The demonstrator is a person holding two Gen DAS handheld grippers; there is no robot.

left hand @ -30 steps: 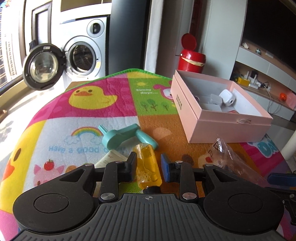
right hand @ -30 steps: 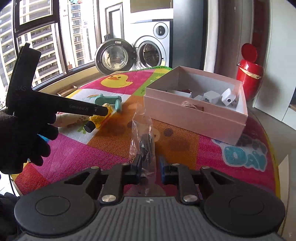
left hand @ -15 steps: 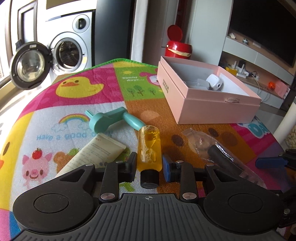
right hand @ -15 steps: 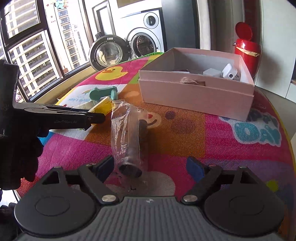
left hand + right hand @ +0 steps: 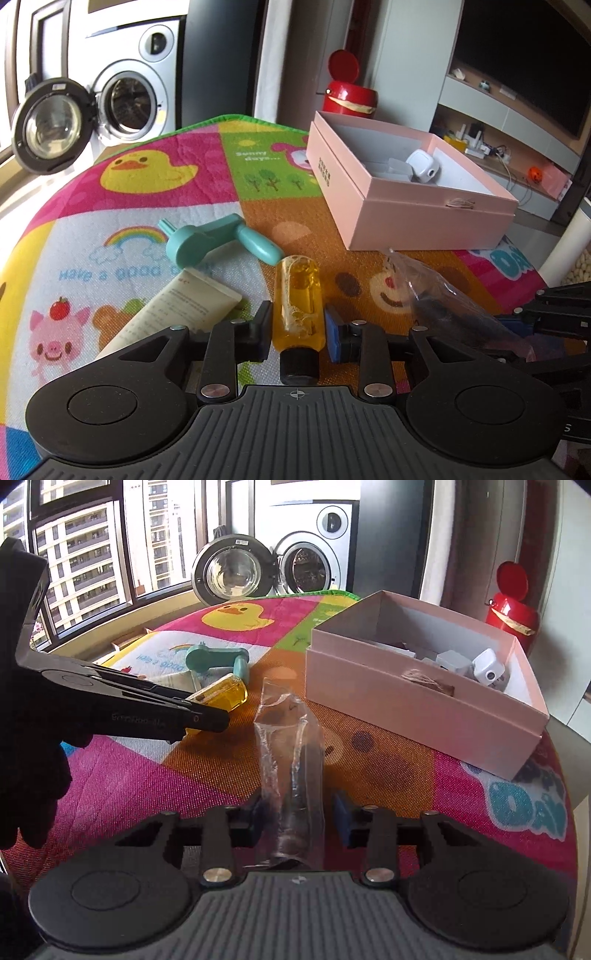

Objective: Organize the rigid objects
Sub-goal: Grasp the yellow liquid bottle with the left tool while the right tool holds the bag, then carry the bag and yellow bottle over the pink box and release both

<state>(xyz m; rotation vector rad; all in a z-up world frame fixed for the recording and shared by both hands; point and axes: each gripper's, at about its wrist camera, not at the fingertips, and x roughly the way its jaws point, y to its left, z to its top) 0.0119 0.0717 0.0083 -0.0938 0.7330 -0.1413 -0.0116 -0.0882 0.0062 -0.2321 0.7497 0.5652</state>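
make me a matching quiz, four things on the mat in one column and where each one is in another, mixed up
Things:
1. yellow bottle
2. clear plastic bag
3. white gadget
4. teal crank handle

Places:
A. inside the pink box
B. between the fingers of the right gripper
C. lying free on the mat by the rainbow print
D. between the fingers of the left gripper

Pairs: 1-D, 2-B, 3-A, 4-C
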